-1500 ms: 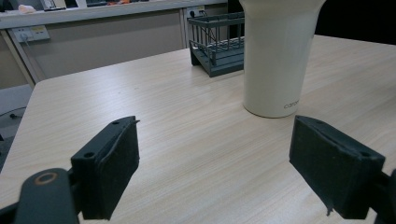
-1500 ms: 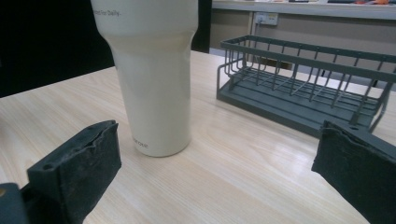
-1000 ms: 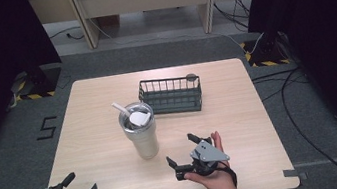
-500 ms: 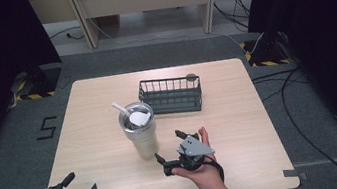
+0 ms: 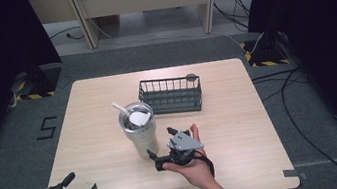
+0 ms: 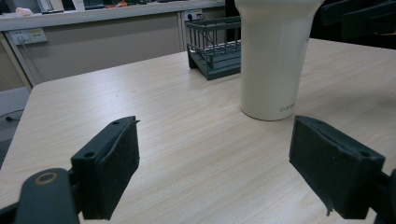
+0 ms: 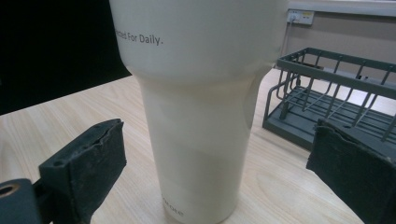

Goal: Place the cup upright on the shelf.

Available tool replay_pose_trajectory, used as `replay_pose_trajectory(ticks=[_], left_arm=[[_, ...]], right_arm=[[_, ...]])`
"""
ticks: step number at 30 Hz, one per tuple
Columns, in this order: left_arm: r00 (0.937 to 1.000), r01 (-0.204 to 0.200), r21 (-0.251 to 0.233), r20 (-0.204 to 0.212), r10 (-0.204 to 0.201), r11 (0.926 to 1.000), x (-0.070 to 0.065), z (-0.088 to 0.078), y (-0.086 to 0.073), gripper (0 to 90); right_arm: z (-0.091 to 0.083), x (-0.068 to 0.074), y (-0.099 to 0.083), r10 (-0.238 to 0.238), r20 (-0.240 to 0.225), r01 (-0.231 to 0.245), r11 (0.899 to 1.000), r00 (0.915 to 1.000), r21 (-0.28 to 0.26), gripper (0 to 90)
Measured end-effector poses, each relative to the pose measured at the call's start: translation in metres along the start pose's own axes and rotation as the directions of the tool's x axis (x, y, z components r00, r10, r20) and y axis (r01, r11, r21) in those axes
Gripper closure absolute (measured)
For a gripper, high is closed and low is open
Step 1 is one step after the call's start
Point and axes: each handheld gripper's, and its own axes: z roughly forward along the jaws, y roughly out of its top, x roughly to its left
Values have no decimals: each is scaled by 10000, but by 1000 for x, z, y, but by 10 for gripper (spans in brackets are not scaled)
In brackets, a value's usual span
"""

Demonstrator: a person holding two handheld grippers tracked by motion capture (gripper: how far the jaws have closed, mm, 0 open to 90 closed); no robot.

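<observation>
A tall cream tumbler [image 5: 141, 134] stands upright near the table's middle, with a white spoon [image 5: 129, 115] resting inside it. My right gripper [image 5: 162, 145] is open just to the tumbler's right, its jaws pointing at the lower body without touching. In the right gripper view the tumbler [image 7: 201, 102] looms large between the two pads [image 7: 88, 161]. My left gripper [image 5: 80, 184] is open at the table's front left corner, well apart from the tumbler [image 6: 275, 56], with bare wood between its pads [image 6: 109, 168].
A dark green wire basket [image 5: 171, 94] sits behind the tumbler toward the table's far side; a small round grey object [image 5: 190, 77] rests on its right rim. The light wood table [image 5: 262, 126] has bare surface to the right and front left. Cables run over the floor at right.
My right gripper has moved left and forward across the table toward the tumbler, from well to its right to close beside it. The left gripper has stayed in place.
</observation>
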Motion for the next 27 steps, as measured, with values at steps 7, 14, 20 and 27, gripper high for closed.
replay_pose_trajectory(ticks=[7,14,20,27], left_arm=[[10000,-9,-10,25,9,10000,0,0,0,155],[10000,-23,-43,37,23,10000,0,0,0,154],[10000,-10,-57,38,10,10000,0,-1,1,154],[10000,2,-84,61,-1,10000,0,-1,1,154]], right_arm=[[10,2,-1,38,-77,-38,10000,10000,79,48],[21,6,3,2,-195,-1,10000,9998,60,50],[34,10,4,17,-260,-14,10000,9997,98,51],[45,10,4,133,-180,-132,9999,9997,58,50]])
